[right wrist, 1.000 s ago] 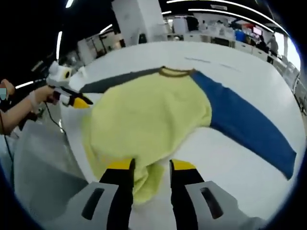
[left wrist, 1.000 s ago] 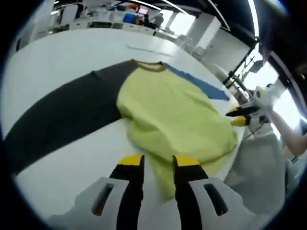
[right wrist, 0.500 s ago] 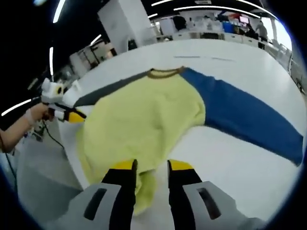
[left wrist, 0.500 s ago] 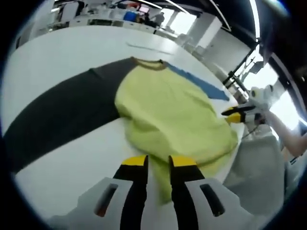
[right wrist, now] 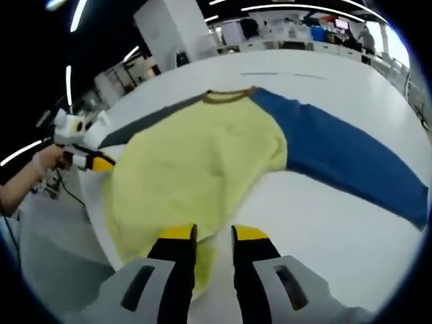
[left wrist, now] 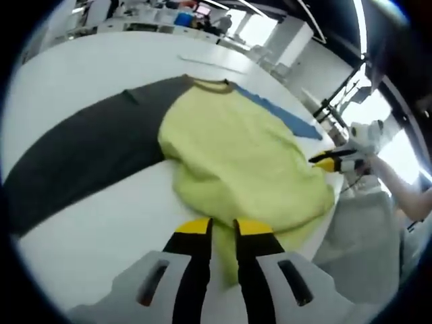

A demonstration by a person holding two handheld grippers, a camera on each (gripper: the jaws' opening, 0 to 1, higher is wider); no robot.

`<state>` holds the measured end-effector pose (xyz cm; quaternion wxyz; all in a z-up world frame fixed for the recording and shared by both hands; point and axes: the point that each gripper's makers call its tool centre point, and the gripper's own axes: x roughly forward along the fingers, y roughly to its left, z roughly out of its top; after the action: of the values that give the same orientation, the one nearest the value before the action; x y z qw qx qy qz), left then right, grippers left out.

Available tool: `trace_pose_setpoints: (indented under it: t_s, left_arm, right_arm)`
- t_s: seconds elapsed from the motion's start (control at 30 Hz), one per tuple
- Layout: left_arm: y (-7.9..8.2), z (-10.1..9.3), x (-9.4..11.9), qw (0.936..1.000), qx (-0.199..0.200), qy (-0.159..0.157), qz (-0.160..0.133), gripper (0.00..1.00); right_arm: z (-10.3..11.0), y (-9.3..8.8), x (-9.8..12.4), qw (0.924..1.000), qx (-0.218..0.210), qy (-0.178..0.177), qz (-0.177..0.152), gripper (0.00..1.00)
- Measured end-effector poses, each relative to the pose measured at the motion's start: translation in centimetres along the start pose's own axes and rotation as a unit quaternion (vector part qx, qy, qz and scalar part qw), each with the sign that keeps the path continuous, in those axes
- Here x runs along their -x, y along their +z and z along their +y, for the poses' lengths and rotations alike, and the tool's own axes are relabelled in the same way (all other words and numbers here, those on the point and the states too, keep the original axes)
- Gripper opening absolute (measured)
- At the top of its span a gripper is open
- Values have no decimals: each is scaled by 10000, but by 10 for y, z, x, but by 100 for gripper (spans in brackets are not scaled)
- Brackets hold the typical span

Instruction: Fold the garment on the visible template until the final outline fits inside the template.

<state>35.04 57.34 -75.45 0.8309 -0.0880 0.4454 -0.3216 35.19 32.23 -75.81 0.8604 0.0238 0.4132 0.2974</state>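
The right gripper (right wrist: 212, 235) pinches the near hem of the yellow garment (right wrist: 196, 169); its blue sleeve (right wrist: 344, 158) stretches right across the white table (right wrist: 317, 229).

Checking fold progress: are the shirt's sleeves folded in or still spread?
Spread: the dark grey sleeve and the blue sleeve of the yellow long-sleeved shirt lie stretched outward.

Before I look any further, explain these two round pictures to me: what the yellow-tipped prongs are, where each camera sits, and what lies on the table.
No robot here: a person carries a hand-held gripper in each hand, each with a fisheye camera looking along its jaws. The left gripper view shows the left hand-held gripper; the right gripper view shows the right hand-held gripper. Both sets of yellow-tipped jaws stand close together at the near hem of a yellow sweater with a grey sleeve and a blue sleeve, spread on a white table. Whether either pinches cloth is unclear.
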Motion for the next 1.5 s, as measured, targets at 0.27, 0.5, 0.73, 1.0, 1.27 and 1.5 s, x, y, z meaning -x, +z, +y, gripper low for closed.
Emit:
trace_pose_setpoints:
  t_s: [0.27, 0.5, 0.73, 1.0, 1.27, 1.5]
  left_arm:
    - [-3, -3, -5, 9999, 118, -78, 31, 6]
    - [-7, -6, -7, 9999, 90, -111, 86, 2]
    - [-12, -8, -8, 9996, 176, -175, 160, 0]
    - [-11, -13, -6, 9991, 240, -302, 176, 0]
    - [-8, -11, -3, 9985, 383, -374, 59, 7]
    - [-4, -11, -5, 9974, 567, -441, -41, 16]
  right_arm:
    - [0, -2, -3, 10000, -30, 35, 44, 19]
    - [4, -3, -8, 9999, 6, 109, 34, 13]
    - [5, -4, -11, 9999, 68, 128, 34, 7]
    - [3, -5, -11, 9999, 74, 122, 22, 4]
    - [3, -4, -10, 9999, 89, 127, 24, 4]
    - [3, -4, -10, 9998, 167, 97, 49, 3]
